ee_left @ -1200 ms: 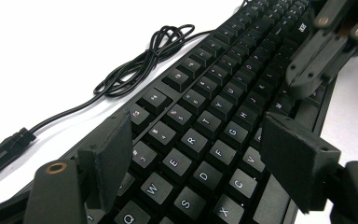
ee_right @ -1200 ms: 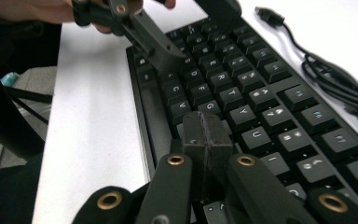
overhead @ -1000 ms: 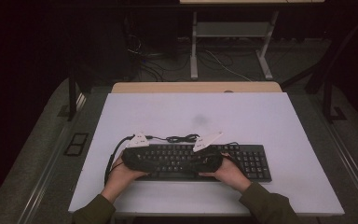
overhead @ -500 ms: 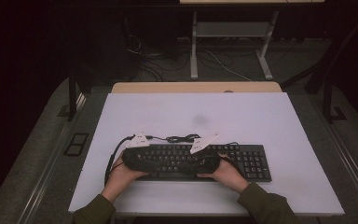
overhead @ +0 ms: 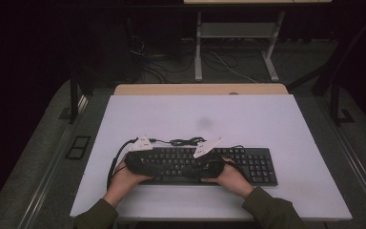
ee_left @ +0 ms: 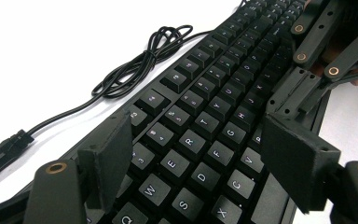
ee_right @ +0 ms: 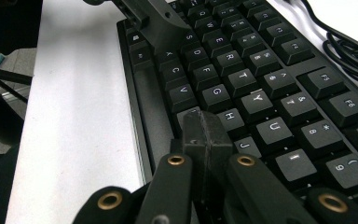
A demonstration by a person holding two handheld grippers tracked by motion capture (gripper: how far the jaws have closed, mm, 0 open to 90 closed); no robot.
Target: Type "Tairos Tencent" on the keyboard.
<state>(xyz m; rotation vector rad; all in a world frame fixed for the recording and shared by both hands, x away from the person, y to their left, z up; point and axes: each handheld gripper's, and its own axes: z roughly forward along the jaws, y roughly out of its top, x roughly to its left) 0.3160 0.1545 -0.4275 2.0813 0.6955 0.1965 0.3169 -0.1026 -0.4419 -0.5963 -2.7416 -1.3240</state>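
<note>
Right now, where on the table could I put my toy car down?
The far half of the table, behind the keyboard and its coiled cable, is bare. So is the strip right of the keyboard. It is crowded at the near middle, where both hands hold the left gripper and right gripper over the keys.

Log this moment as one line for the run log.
left hand-held gripper: open over keyboard letter keys | right hand-held gripper: shut, tip by H key | keyboard cable: coiled behind

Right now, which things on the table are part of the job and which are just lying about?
In the job:
keyboard
left gripper, open over the keys
right gripper, shut above the keys

Lying about:
keyboard cable, coiled behind
desk frame beyond the table
</note>
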